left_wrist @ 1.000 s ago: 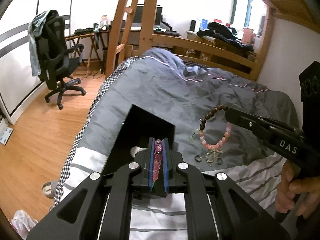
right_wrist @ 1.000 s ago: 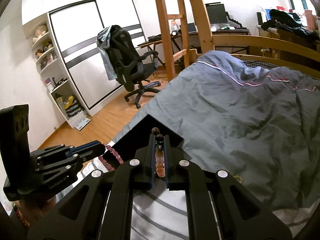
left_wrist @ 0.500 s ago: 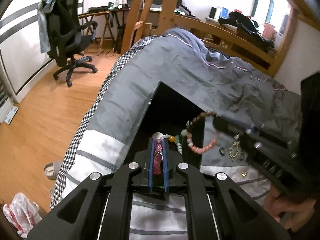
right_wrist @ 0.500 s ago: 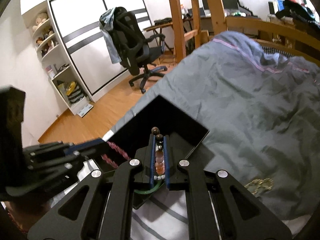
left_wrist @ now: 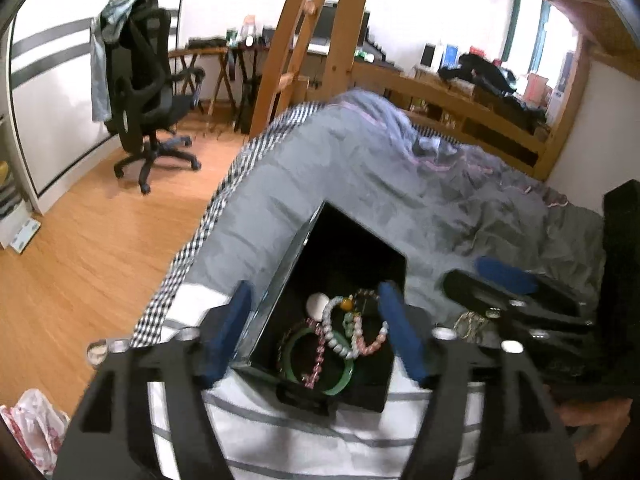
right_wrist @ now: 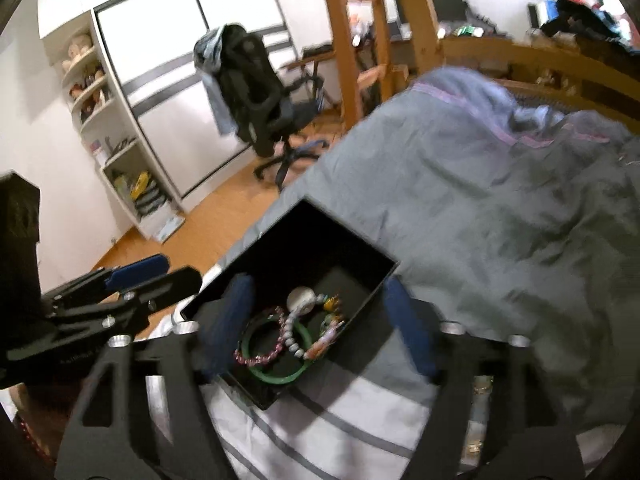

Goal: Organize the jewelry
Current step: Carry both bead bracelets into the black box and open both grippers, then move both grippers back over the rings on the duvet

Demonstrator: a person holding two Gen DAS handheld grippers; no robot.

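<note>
Inside black box: green bangle, beaded bracelets.

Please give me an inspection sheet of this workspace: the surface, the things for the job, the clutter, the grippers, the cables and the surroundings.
Surface: bed with grey quilt; striped white sheet near the cameras.
Job's things: open black box on the bed, holding a green bangle, pink bead bracelet and other bead strings.
Clutter: gold chain on the quilt beside the box.
Grippers: left gripper and right gripper over the box, jaws opening, nothing pressed between them.
Cables: nothing seen.
Surroundings: office chair, wooden ladder, desk, shelves.
</note>
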